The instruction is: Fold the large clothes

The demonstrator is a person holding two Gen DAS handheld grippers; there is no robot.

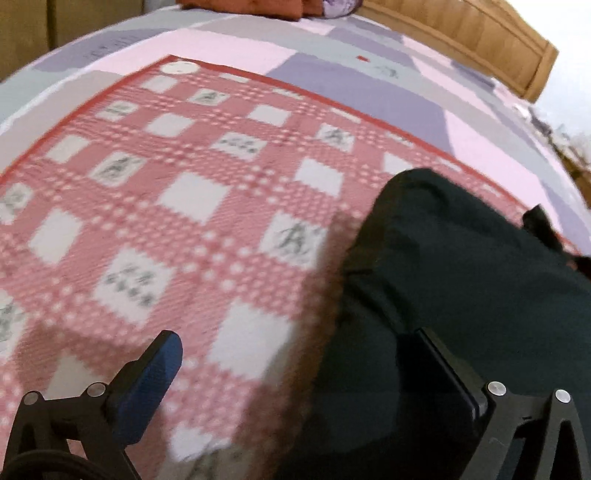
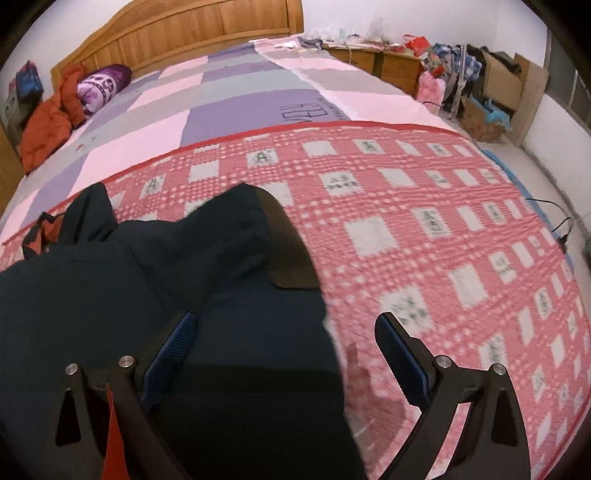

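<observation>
A large dark navy garment [image 1: 461, 280] lies on a pink checked blanket [image 1: 177, 206] spread over the bed. In the left wrist view it fills the lower right; my left gripper [image 1: 295, 354] is open wide, its left finger [image 1: 147, 376] over the blanket and its right finger over the garment's edge. In the right wrist view the garment [image 2: 147, 280] fills the lower left, with a brownish cuff [image 2: 291, 243] at a sleeve end. My right gripper [image 2: 284, 339] is open above the garment's right edge, holding nothing.
The blanket [image 2: 443, 221] lies on a purple, pink and grey patchwork sheet [image 2: 207, 96]. A wooden headboard [image 2: 177, 33], an orange jacket [image 2: 48, 118] and a purple pillow [image 2: 103, 85] are at the far end. Cluttered nightstands and boxes [image 2: 480, 74] stand right of the bed.
</observation>
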